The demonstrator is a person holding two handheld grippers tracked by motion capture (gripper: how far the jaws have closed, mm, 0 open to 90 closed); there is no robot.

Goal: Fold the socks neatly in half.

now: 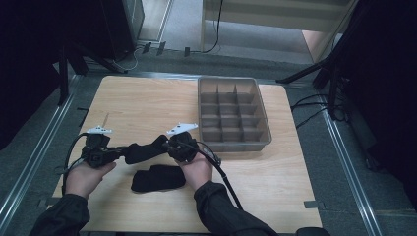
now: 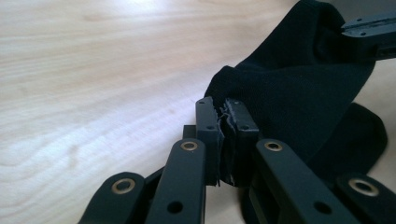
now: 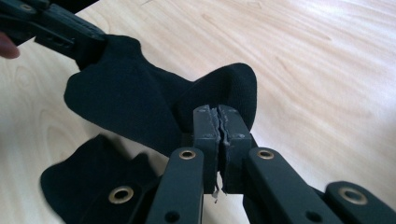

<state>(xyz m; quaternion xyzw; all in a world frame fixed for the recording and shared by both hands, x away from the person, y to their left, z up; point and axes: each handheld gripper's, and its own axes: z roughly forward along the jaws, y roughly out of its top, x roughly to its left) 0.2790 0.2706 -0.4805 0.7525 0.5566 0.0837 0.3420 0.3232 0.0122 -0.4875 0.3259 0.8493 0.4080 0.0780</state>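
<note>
A black sock (image 1: 142, 150) hangs stretched between my two grippers just above the wooden table (image 1: 147, 103). My left gripper (image 1: 117, 151) is shut on its left end; in the left gripper view the sock (image 2: 299, 88) runs up to the other gripper at top right. My right gripper (image 1: 167, 145) is shut on the sock's right end, and in the right gripper view the sock (image 3: 135, 102) spans to the left gripper at top left. A second black sock (image 1: 157, 178) lies flat on the table below, also seen as dark cloth (image 3: 88, 182) under the held one.
A grey plastic bin (image 1: 234, 142) split into several small compartments stands at the table's back right, just beyond my right gripper. Bare wood lies to the left and along the front. Metal rails and cables run beside the table.
</note>
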